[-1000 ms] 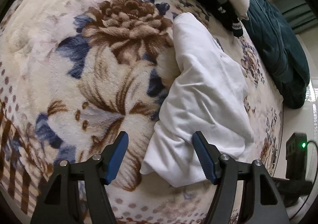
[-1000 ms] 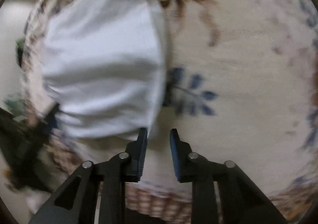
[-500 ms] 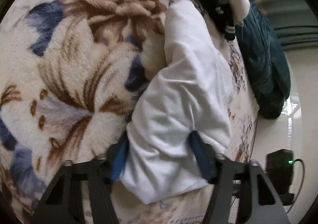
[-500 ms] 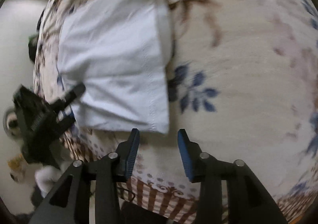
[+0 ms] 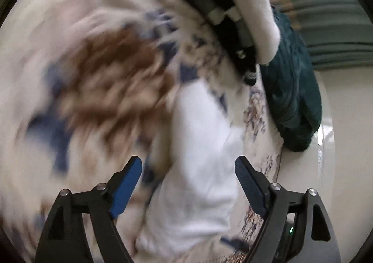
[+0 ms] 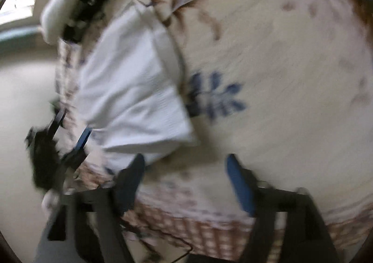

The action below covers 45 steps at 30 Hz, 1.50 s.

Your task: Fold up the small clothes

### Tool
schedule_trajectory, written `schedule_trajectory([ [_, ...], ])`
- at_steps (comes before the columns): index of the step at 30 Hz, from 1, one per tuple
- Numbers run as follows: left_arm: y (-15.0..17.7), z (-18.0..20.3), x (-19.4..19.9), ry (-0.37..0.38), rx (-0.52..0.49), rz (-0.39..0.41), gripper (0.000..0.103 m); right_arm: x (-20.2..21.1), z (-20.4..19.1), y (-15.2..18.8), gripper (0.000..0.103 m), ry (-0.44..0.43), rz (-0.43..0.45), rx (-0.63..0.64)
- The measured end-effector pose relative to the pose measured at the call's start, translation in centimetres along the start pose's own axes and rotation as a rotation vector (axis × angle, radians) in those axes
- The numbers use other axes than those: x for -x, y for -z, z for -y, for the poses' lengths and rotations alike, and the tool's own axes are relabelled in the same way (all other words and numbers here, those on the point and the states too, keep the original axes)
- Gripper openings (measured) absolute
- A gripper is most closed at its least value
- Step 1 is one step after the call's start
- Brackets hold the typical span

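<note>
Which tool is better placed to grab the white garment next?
Left, probably. The left tool is open with the white garment between its fingers. The right tool, also open, sits beside the garment's near corner over the blanket.

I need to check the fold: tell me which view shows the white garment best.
The right wrist view: the white garment lies there whole, with its folded edges visible despite blur. The left wrist view shows it lengthwise between the open left tool, more smeared, its near end cut off.

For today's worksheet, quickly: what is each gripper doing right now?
Left gripper: open, straddling the white garment, not clamped.
Right gripper: open, holding nothing.
</note>
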<state>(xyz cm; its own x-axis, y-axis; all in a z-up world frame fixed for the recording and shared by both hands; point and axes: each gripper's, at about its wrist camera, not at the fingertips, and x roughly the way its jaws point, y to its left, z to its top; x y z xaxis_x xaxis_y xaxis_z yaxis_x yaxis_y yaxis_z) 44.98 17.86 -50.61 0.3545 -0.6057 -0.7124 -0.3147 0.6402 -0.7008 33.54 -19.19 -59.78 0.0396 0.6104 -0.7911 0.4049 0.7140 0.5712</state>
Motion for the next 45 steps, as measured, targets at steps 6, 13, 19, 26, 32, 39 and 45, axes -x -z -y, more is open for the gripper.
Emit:
schedule_trajectory([
  [6,-4.9,0.7,-7.4,0.01,-0.071,-0.142,0.077,-7.2,1.0,2.4,0.081,-0.344,0.035,-0.31],
  [13,-5.8,1.0,-8.2,0.016,-0.13,-0.163,0.012,-10.3,0.1,4.1,0.014,-0.48,0.198,-0.441],
  [19,-7.2,-0.2,-8.0,0.05,-0.097,-0.209,0.02,-6.1,1.5,3.5,0.019,-0.397,0.216,-0.396],
  [26,-4.9,-0.6,-8.2,0.142,-0.046,-0.281,0.069,-5.6,4.7,3.2,0.069,-0.468,0.231,-0.473],
  [32,-2.1,0.1,-6.2,0.098,-0.074,-0.141,0.017,-4.1,1.8,-1.0,0.019,-0.335,0.239,-0.343],
  [39,5.3,-4.3,-1.4,0.041,0.109,-0.118,0.025,2.3,-2.8,-8.9,0.018,-0.041,0.134,0.015],
  [45,6.5,-5.6,0.5,-0.028,0.138,-0.172,0.07,6.3,-0.2,-8.7,0.061,0.032,0.162,-0.043],
])
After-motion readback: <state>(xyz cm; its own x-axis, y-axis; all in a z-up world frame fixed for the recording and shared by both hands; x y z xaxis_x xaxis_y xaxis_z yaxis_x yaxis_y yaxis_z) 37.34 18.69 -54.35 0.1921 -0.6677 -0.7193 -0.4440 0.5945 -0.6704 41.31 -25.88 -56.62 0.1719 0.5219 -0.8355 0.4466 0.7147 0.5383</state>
